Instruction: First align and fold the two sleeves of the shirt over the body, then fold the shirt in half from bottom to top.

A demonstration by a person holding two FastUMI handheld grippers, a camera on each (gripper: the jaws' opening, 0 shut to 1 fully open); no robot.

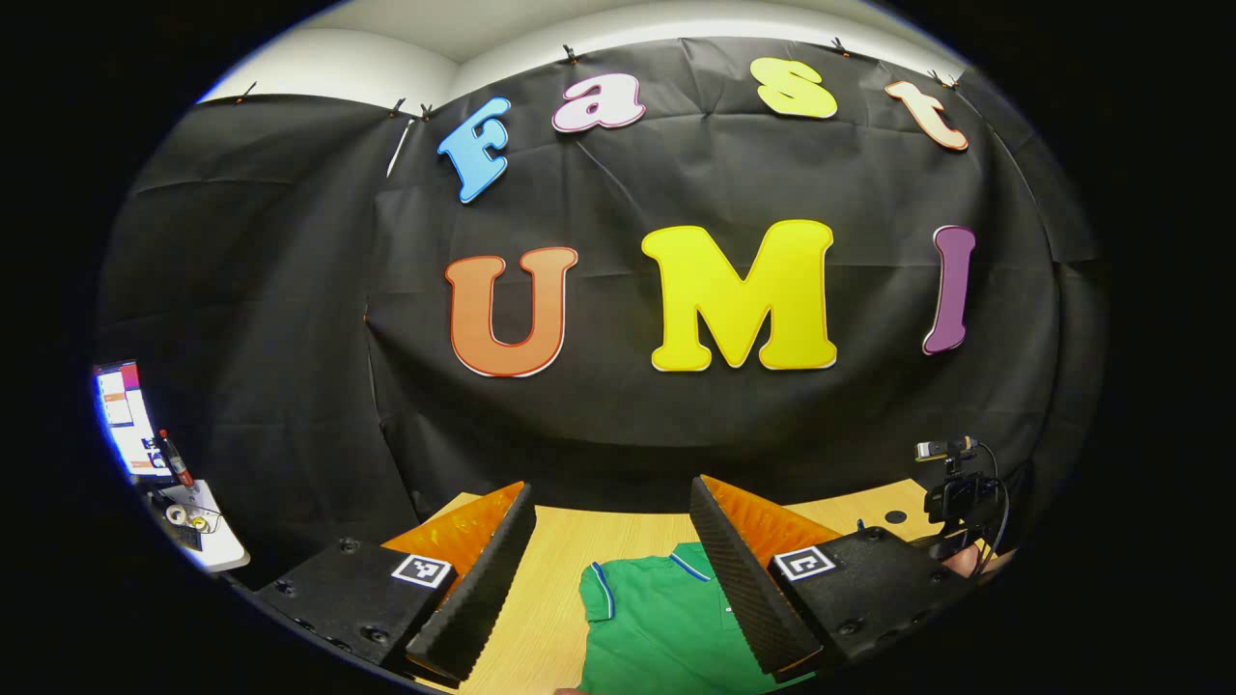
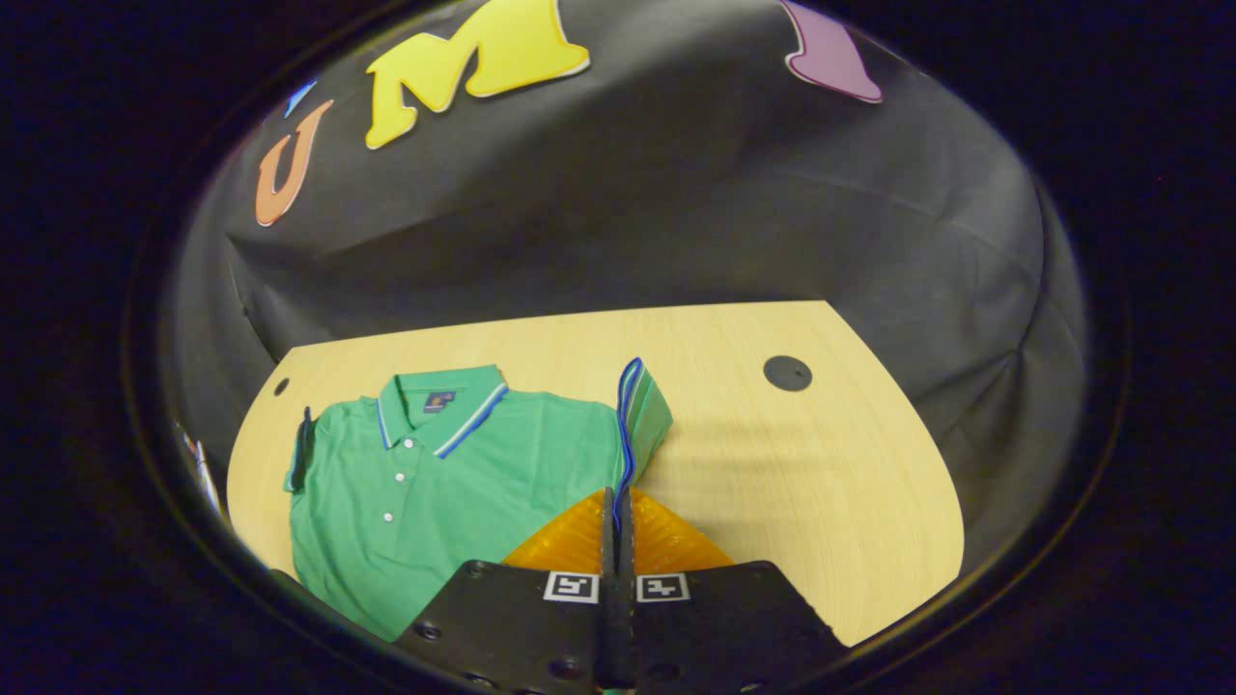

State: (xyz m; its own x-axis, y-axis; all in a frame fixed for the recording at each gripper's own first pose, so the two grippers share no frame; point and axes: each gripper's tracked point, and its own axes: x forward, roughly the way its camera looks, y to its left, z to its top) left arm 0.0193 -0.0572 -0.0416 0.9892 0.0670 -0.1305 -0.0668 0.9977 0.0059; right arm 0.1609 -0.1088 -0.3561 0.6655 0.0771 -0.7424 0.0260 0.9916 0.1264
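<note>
- The left gripper view is taken from low over the near part of the surface (image 1: 579, 560), facing almost level toward the booth's back wall; its own fingers (image 1: 483, 579) frame the bottom.
- The right gripper view is held higher and tilted down, so most of the surface (image 2: 821, 454) is taken in.
- The green shirt (image 1: 666, 627) (image 2: 435, 473) and the pale surface are shared by both views.
- What is probably the other gripper (image 1: 956, 502) is seen at the left gripper view's right edge.

i see a green shirt (image 2: 425, 483) with white buttons; its collar (image 2: 444, 410) and sleeve (image 2: 642, 410) cuff are trimmed in blue and white stripes. the table (image 2: 772, 463) is pale wood grain with a black round cap (image 2: 787, 373).
</note>
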